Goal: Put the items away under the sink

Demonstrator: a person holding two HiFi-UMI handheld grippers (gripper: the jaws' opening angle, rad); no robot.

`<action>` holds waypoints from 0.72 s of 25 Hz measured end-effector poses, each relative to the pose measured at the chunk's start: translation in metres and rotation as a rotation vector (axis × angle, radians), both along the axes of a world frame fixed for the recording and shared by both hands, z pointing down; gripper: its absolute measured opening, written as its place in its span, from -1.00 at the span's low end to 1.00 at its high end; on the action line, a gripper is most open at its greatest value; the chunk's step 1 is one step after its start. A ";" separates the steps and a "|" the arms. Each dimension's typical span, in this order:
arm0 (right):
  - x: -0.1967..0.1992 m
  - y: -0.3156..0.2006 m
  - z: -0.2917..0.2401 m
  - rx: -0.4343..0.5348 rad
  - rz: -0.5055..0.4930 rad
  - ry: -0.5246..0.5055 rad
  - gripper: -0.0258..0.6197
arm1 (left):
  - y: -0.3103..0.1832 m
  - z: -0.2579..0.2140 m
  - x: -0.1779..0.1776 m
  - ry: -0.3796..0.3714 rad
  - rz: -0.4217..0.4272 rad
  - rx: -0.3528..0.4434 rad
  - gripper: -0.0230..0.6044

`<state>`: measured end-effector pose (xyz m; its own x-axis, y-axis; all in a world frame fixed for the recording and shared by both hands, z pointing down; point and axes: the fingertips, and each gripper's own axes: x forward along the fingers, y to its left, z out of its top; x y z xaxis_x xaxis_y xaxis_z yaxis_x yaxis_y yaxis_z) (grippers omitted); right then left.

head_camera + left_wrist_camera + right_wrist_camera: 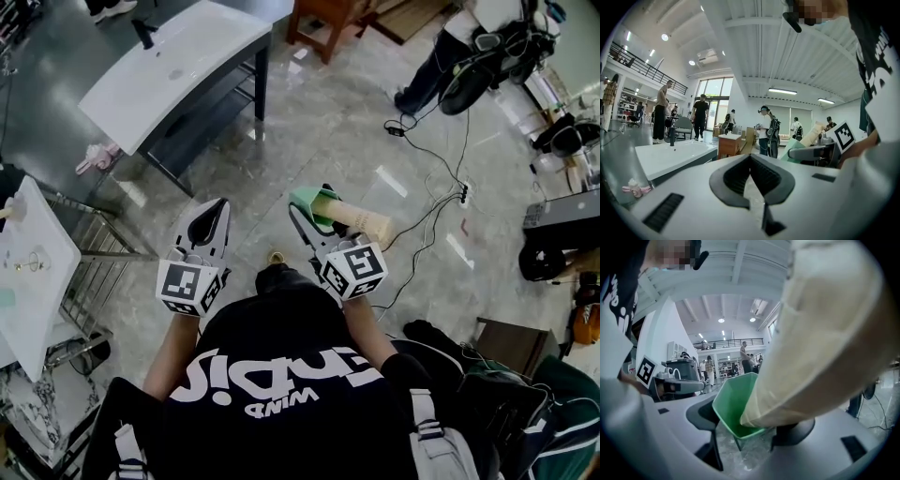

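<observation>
1. Basin, near left, on a wire rack. It sits beside the person, off the line of both grippers.
2. Sink, far left: white top on a dark stand. The shelf under it shows as a dark, open-fronted tier and is probably where the items go.
3. Left gripper: jaws pressed together, nothing between them. It points to the far side and is the nearer of the two to the sink.
4. Right gripper: jaws set wide and clamped on the tub, carried above the floor.
5. Tub: green, open-mouthed, held between the right jaws.
6. Pack: cream, long, one end stuck in the tub. Its long axis runs across the jaws and juts out to the right.
7. Key relation: the shelf lies far and left of the loaded right gripper, with the left gripper in between. The pack's free end points away from the sink, so it probably needs swinging round before it goes under.
</observation>
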<state>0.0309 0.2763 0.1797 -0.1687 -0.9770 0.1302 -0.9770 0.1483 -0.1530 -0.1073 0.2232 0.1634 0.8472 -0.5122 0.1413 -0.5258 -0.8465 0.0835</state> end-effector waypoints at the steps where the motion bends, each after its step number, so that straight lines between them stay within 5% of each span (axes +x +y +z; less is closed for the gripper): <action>1: 0.006 -0.008 -0.001 -0.001 -0.011 0.008 0.08 | -0.008 -0.002 0.008 0.004 -0.002 0.000 -0.87; 18: 0.055 -0.107 0.011 -0.030 -0.155 0.001 0.08 | -0.103 0.003 0.077 -0.007 -0.061 -0.030 -0.87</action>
<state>0.0863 0.1690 0.1910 -0.3166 -0.9350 0.1596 -0.9431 0.2923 -0.1583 -0.0307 0.1201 0.1666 0.8135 -0.5583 0.1628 -0.5769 -0.8100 0.1048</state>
